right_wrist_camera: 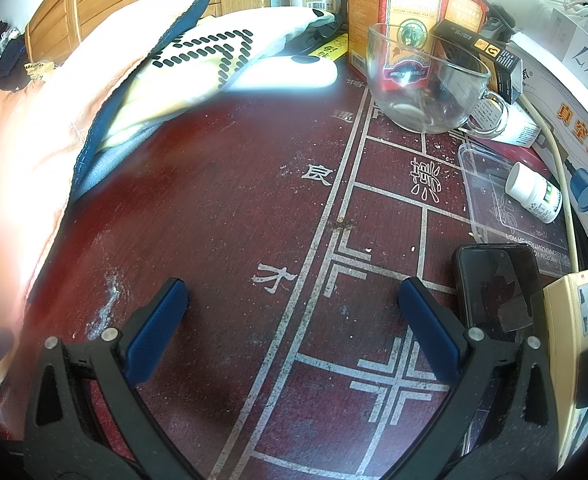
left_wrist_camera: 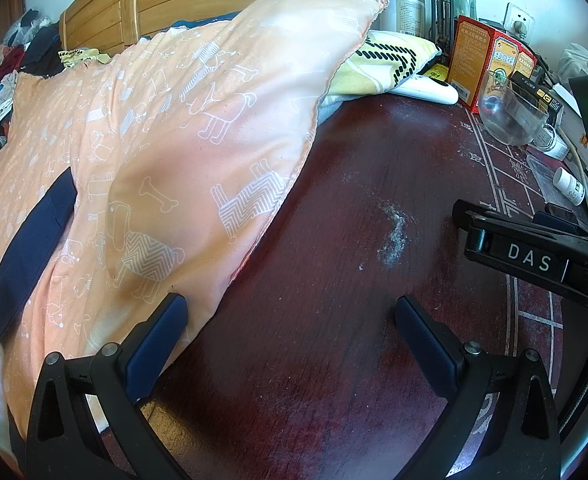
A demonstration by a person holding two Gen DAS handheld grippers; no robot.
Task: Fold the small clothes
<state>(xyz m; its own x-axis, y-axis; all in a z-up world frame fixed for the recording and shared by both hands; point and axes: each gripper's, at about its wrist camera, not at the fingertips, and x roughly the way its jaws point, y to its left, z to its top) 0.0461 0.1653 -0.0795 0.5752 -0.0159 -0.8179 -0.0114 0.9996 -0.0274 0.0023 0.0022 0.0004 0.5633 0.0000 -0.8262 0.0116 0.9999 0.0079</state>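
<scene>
Peach cloth [left_wrist_camera: 142, 168] printed with white dog and bone outlines lies across the left half of a dark red bench [left_wrist_camera: 334, 280], with a navy strip [left_wrist_camera: 26, 240] across it near the left edge. Whether it is a garment or a cover cannot be told. Its right-hand border runs diagonally from lower left to upper right.

Left claw [left_wrist_camera: 290, 324] stands wide and holds nothing; its left finger overlaps the cloth border, its right finger is over bare wood. Right claw [right_wrist_camera: 294, 308] is also wide and empty, over bare bench marked with white lines and characters, well apart from the cloth.

Clutter crowds the far right: glass cup [right_wrist_camera: 426, 80], orange boxes [right_wrist_camera: 410, 8], small white bottle [right_wrist_camera: 534, 192], dark phone [right_wrist_camera: 498, 288].

Likely step: taking hold of the cloth edge. To do it well, the left claw should close on the border near a corner, and the right claw should come across to the same edge further up, so the fold stays straight and clear of the cup.
</scene>
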